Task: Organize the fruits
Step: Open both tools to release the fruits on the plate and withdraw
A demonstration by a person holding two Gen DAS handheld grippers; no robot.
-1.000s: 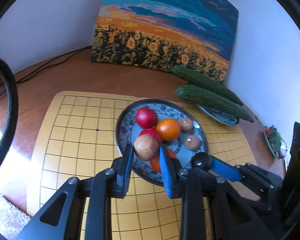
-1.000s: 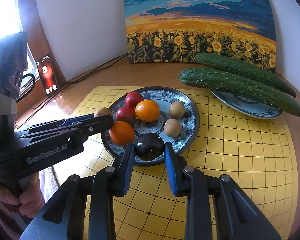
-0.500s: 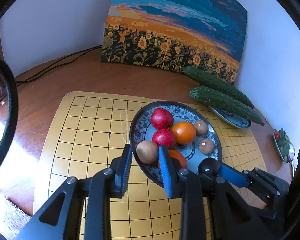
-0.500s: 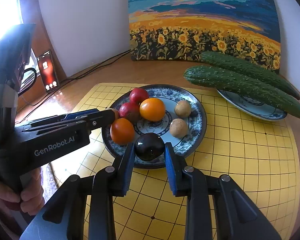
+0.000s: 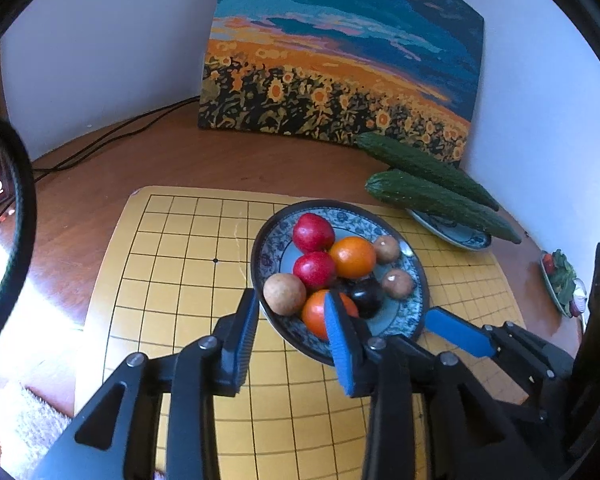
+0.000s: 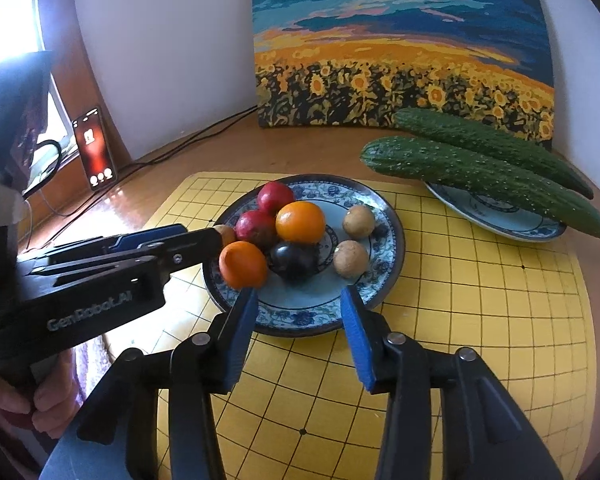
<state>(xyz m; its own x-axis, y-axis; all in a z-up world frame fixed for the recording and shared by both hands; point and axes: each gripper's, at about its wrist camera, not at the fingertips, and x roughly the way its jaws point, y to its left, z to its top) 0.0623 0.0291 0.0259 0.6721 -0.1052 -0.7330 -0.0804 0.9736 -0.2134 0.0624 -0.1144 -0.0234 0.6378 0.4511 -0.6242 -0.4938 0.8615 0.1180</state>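
Nearest the lens in each wrist view, both tools stand spread and hold nothing. The right tool [image 6: 296,308] hangs at the near rim of the fruit plate [image 6: 376,280]; the left tool [image 5: 290,320] sits at that plate's left edge, its fingers either side of the tan round fruit [image 5: 285,294], whether touching it I cannot tell.

On the plate, nearest first: an orange [image 6: 243,264] at the front left, the dark plum [image 6: 294,260] just right of it near the plate's middle, two small brown fruits [image 6: 351,258] on the right, then a second orange [image 6: 300,222] and two red fruits [image 6: 275,198] toward the far rim. Beyond the plate's right side two cucumbers [image 6: 480,168] lie across a second plate [image 6: 500,220], with the sunflower painting [image 6: 400,40] behind.

All the fruit in view seems gathered on the plate, so the sorting looks close to done; little appears left beyond drawing back.

Half a second ago the right tool pinched the plum at the plate's near rim and the left tool gripped the tan fruit; both fruits now rest on the plate, released.
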